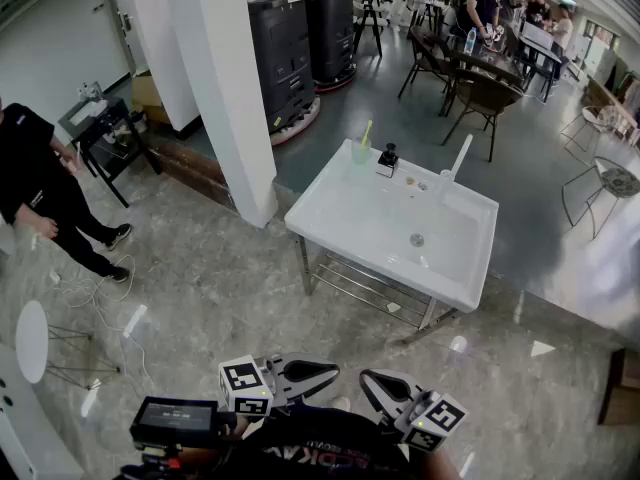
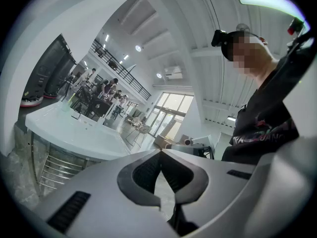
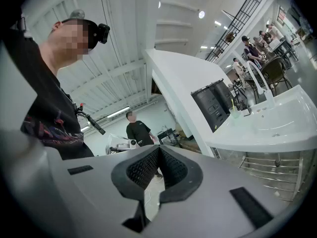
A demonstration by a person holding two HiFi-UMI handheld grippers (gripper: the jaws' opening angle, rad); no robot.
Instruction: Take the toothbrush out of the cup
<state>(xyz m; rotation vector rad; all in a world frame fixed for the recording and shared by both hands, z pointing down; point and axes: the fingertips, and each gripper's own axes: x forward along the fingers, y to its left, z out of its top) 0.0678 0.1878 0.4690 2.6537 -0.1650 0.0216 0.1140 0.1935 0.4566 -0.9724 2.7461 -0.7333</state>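
Observation:
A pale green cup (image 1: 360,152) stands at the far rim of the white sink table (image 1: 340,223), with a yellow-green toothbrush (image 1: 366,131) leaning out of it. My left gripper (image 1: 335,372) and right gripper (image 1: 366,379) hang close to my body at the bottom of the head view, far from the table, tips pointing toward each other. In the left gripper view the left gripper (image 2: 161,151) has its jaws closed tip to tip on nothing. The right gripper (image 3: 158,148) is likewise shut and empty, with the cup (image 3: 234,114) small in the distance.
A small black item (image 1: 387,158) and a white faucet (image 1: 458,158) sit beside the cup. A white pillar (image 1: 230,98) rises left of the table, with black machines (image 1: 285,53) behind. A person (image 1: 40,188) stands at left. Chairs (image 1: 480,98) fill the back right.

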